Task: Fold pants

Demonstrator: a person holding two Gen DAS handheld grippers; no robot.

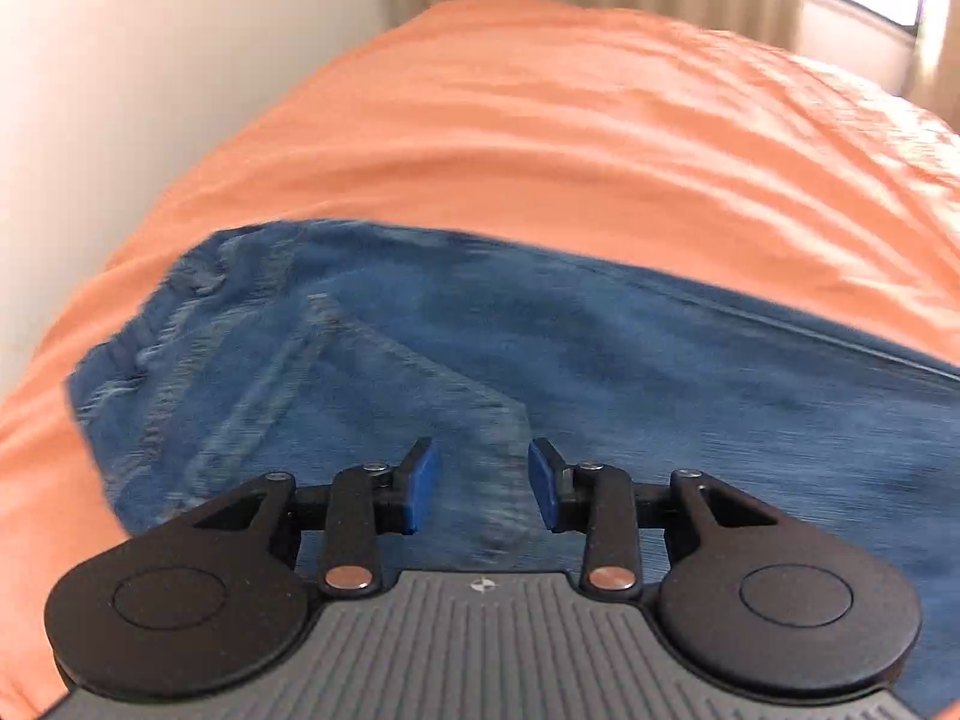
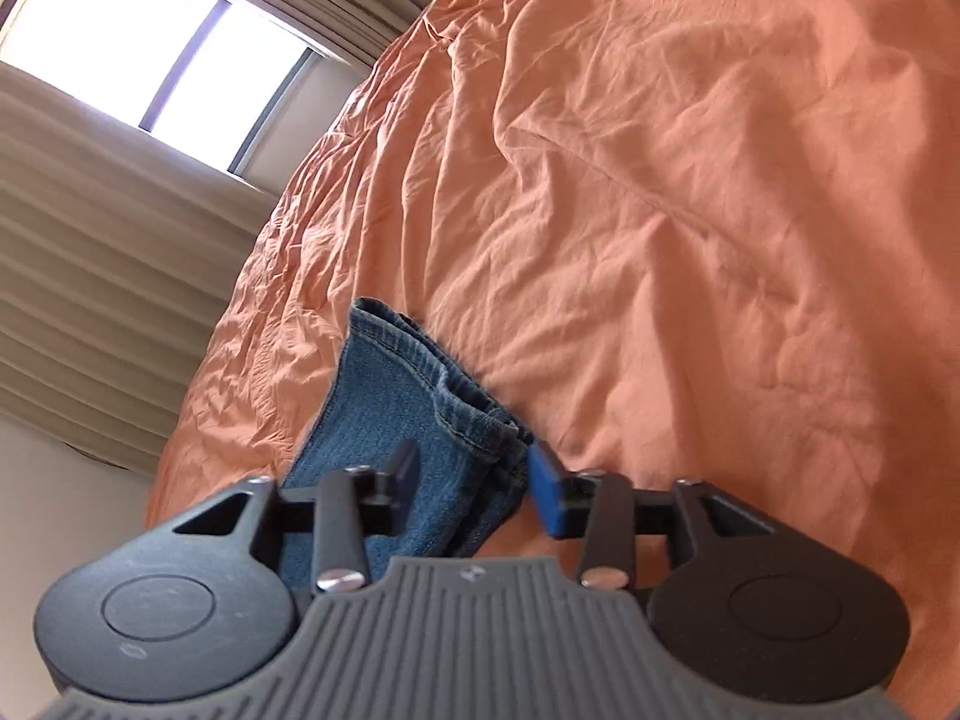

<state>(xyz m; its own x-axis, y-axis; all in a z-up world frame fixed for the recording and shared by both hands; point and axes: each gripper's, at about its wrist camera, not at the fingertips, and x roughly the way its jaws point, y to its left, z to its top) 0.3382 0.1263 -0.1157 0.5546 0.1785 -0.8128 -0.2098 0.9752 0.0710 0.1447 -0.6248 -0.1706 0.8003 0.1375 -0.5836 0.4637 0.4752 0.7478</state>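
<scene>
Looking along the left gripper [image 1: 483, 495], the jeans [image 1: 540, 372] lie flat on the orange bedsheet [image 1: 540, 150], waistband and back pocket [image 1: 372, 396] toward the left of the frame, the leg running off to the right. Its blue pads are spread apart with nothing between them, hovering just over the denim near the pocket's lower corner; whether they touch the cloth I cannot tell, since the picture is smeared by motion. A pale wall and curtains stand behind the bed.

Turning to the right wrist view, the right gripper [image 2: 474, 495] is also spread, and the stacked leg hems [image 2: 432, 396] sit directly ahead, the cuff edge lying in the gap between the pads but not pinched. The leg stretches away from the fingers toward the window [image 2: 180, 60] and curtains [image 2: 90, 276].

So the garment's long axis runs from the waist at the left tool to the cuffs at the right one. My judgement: the right hand is better placed to grasp first and carry the hems toward the waistband.
</scene>
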